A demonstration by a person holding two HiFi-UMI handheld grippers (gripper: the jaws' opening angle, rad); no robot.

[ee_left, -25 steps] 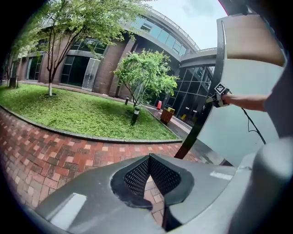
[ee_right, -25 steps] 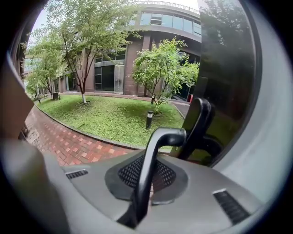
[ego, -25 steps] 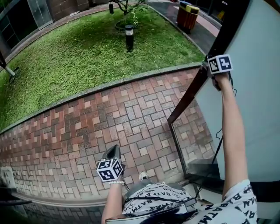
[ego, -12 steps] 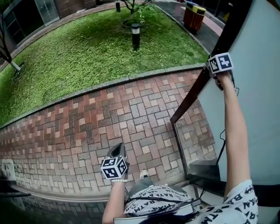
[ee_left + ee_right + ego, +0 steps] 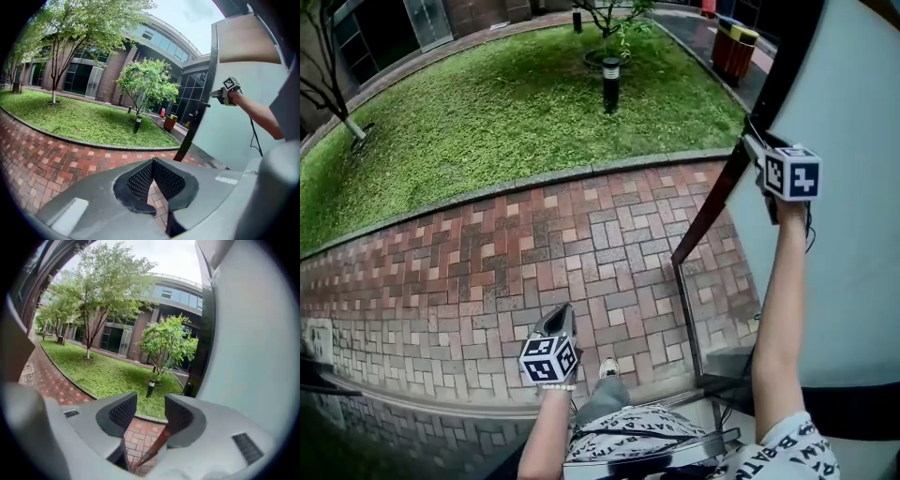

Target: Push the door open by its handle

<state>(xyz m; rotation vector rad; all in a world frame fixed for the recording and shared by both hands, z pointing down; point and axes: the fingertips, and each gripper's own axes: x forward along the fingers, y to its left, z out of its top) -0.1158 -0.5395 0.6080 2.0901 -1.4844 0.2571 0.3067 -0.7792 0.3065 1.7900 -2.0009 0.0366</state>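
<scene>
Right claw (image 5: 749, 144) stands wide. Its jaws have just been opening, and its own view shows the meshed pads apart with nothing pinched between them. Only brick paving and a slanting brown strip of door edge show through the gap. In the head view it sits at about 2 o'clock on an outstretched arm, tips at the dark edge of the door (image 5: 853, 281). That door, a pale frosted panel in a dark frame, fills the 3 o'clock side and stands swung out over the brick path (image 5: 581, 244). In the left gripper view a short dark handle (image 5: 205, 104) juts from the door's edge at 2 o'clock, just off the right claw's tips. Whether they touch it cannot be told.

Left claw (image 5: 560, 313) hangs low at 6 o'clock over the path, well apart from the door. Its pads meet at the tips and hold nothing.

As for containers, an orange bin (image 5: 734, 49) with a yellow top stands at 1 o'clock beyond the lawn (image 5: 487, 122); its inside is out of sight. A round ring (image 5: 592, 60) in the grass at 12 o'clock holds a small tree (image 5: 614, 14), with a black post lamp (image 5: 611, 84) just beside it.
</scene>
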